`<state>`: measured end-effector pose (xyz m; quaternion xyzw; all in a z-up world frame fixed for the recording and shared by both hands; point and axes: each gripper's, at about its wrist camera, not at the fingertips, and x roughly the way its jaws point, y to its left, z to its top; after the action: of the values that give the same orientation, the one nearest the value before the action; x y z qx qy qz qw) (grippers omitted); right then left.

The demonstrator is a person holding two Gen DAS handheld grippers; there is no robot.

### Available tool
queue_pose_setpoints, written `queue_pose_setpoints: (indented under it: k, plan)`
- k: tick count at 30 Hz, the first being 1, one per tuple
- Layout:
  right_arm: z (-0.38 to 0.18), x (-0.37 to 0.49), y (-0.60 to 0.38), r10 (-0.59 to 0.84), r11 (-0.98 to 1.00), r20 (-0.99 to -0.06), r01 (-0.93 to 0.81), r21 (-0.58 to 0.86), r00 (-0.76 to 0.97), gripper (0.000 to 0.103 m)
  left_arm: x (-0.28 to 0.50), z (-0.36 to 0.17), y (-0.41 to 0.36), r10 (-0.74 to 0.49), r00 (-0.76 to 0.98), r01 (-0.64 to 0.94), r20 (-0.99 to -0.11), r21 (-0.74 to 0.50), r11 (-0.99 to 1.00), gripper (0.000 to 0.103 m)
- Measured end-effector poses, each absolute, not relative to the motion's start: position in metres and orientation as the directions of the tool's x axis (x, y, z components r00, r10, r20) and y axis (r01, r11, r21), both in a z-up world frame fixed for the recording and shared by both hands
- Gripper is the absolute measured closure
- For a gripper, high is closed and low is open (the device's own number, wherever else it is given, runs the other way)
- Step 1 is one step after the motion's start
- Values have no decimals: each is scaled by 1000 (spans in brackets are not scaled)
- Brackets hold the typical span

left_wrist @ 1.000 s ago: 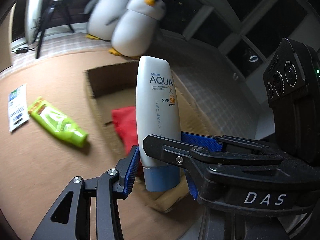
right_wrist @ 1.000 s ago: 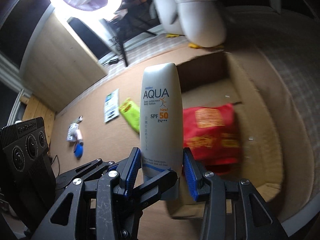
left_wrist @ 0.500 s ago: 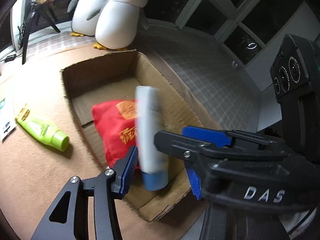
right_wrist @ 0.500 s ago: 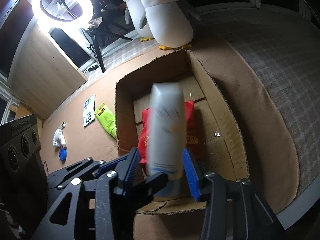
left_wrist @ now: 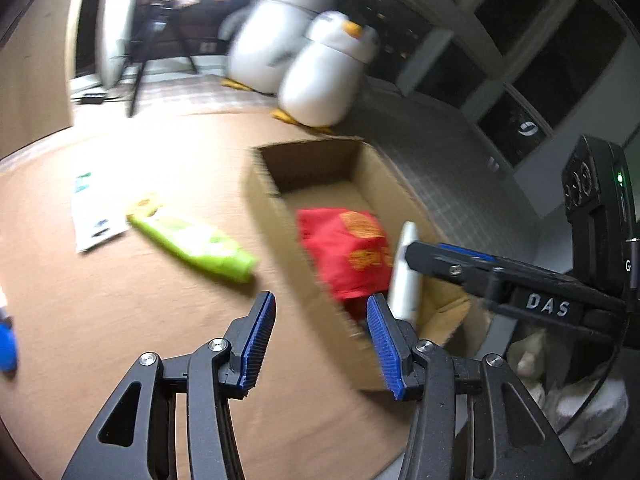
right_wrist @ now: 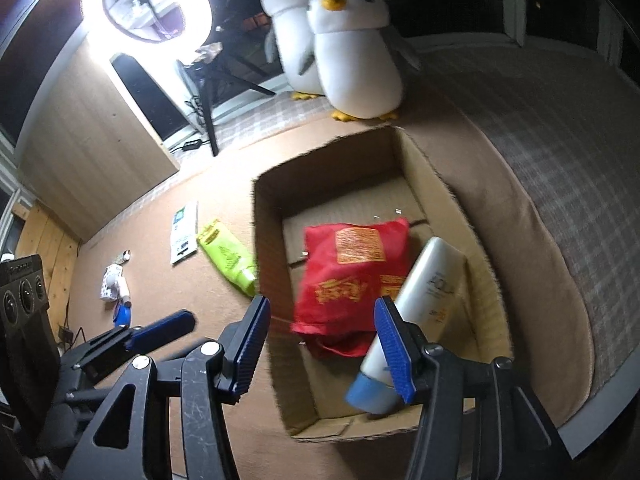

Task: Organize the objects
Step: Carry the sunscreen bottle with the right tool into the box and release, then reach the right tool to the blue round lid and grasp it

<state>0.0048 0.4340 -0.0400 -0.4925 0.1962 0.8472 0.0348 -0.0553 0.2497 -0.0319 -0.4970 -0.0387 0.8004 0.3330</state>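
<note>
The white sunscreen bottle (right_wrist: 426, 288) with a blue cap lies tilted in the cardboard box (right_wrist: 256, 208), leaning on its right wall beside a red pouch (right_wrist: 352, 272). My right gripper (right_wrist: 322, 328) hangs above the box's near end. Its jaws are opening with nothing between the pads; the bottle shows past the right finger. My left gripper (left_wrist: 320, 324) is open and empty over the brown mat, just left of the box (left_wrist: 264, 188). In the left wrist view, the bottle (left_wrist: 404, 276) and red pouch (left_wrist: 344, 248) appear blurred, and the right gripper (left_wrist: 460, 262) reaches in from the right.
A green tube (right_wrist: 228, 256) and a white leaflet (right_wrist: 184, 232) lie on the mat left of the box. Further left are a small white item (right_wrist: 114, 286) and a blue one (right_wrist: 122, 314). Two plush penguins (right_wrist: 352, 60) stand behind the box beside a ring light (right_wrist: 148, 0).
One second ago both grippers held the bottle upright. It has since dropped into the box and lies free. The left gripper has swung away to the left, and both jaws stand wider.
</note>
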Motion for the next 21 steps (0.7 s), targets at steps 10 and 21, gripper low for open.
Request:
queue_pose_setpoints:
  k: [10,21]
  plan:
    - [-33,-13,376,-172,-940,-810,-152,304,-561,46,-86,-54,97,440,-388,-277,-810,-353,-894,51]
    - [-46,-36,300,-258,-941,-818,-57,333,-514,45,-111,-97,-32,316,-415,-90,-853,-307,-947,52]
